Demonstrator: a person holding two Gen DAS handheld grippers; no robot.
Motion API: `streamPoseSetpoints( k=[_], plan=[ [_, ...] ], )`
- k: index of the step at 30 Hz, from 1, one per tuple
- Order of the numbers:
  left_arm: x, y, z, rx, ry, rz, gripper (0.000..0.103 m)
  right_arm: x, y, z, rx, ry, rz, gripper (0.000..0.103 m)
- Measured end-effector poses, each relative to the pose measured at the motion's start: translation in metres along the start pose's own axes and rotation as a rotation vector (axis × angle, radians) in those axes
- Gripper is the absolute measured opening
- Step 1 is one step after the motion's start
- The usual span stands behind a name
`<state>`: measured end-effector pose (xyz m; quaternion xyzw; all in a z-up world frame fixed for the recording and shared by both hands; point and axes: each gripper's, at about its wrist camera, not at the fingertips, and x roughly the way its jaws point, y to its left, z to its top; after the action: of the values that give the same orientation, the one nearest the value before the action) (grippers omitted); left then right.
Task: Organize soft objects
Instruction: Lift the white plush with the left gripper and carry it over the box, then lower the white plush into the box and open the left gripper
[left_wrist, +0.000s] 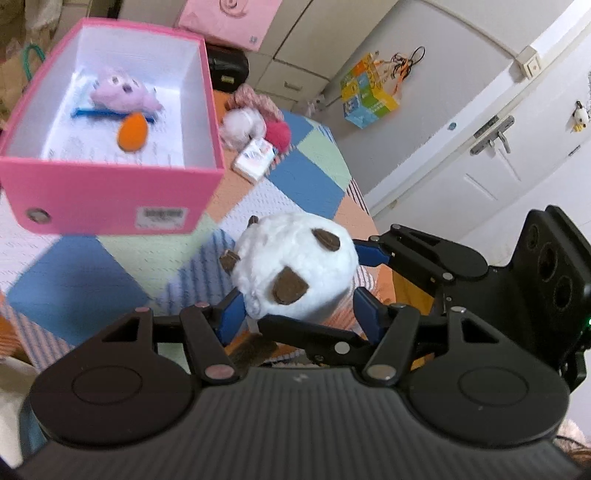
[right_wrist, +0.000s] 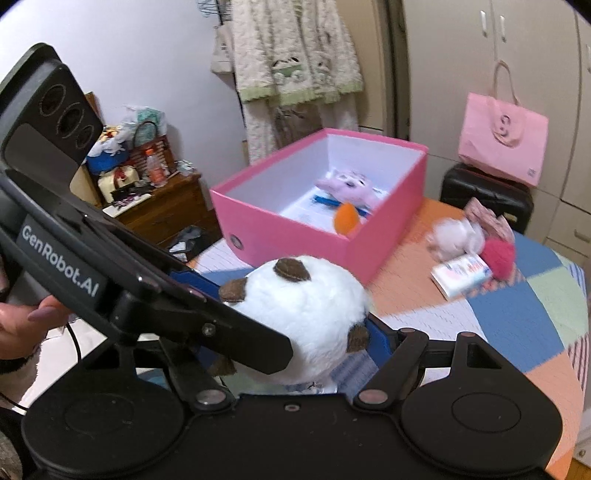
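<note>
A white plush ball with brown patches (left_wrist: 295, 266) (right_wrist: 306, 314) is held above the patchwork table between both grippers. My left gripper (left_wrist: 299, 314) is shut on it from below in its view. My right gripper (right_wrist: 291, 332) also grips it; its blue fingers (left_wrist: 373, 254) show beside the ball in the left wrist view. An open pink box (left_wrist: 110, 195) (right_wrist: 295, 240) stands beyond, holding a lilac plush (left_wrist: 122, 92) (right_wrist: 351, 184) and an orange soft piece (left_wrist: 133, 131) (right_wrist: 347, 218).
On the patchwork cloth (left_wrist: 303, 184) (right_wrist: 517, 314) lie a pale pink plush (left_wrist: 242, 125) (right_wrist: 456, 236), a red pompom (left_wrist: 279, 134) (right_wrist: 498, 258) and a small tissue pack (left_wrist: 255, 158) (right_wrist: 461, 277). A pink bag (right_wrist: 502, 144) sits on a black case. Cupboards stand behind.
</note>
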<state>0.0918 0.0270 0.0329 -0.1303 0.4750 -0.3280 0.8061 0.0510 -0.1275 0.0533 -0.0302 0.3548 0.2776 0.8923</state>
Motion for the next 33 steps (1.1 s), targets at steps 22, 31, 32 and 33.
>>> streamPoseSetpoints(
  k=[22, 31, 32, 33],
  plan=[
    [-0.046, 0.08, 0.097, 0.009, -0.318, -0.013, 0.061, 0.073, -0.004, 0.114, -0.081, -0.236, -0.031, 0.083],
    [-0.011, 0.121, 0.123, -0.022, -0.284, 0.062, 0.061, 0.14, -0.035, 0.122, 0.037, -0.139, 0.005, 0.083],
    [-0.008, 0.126, 0.124, -0.029, -0.277, 0.064, 0.061, 0.145, -0.037, 0.122, 0.043, -0.123, 0.012, 0.083],
    [-0.006, 0.13, 0.123, -0.035, -0.27, 0.066, 0.061, 0.15, -0.04, 0.12, 0.05, -0.107, 0.021, 0.083]
  ],
)
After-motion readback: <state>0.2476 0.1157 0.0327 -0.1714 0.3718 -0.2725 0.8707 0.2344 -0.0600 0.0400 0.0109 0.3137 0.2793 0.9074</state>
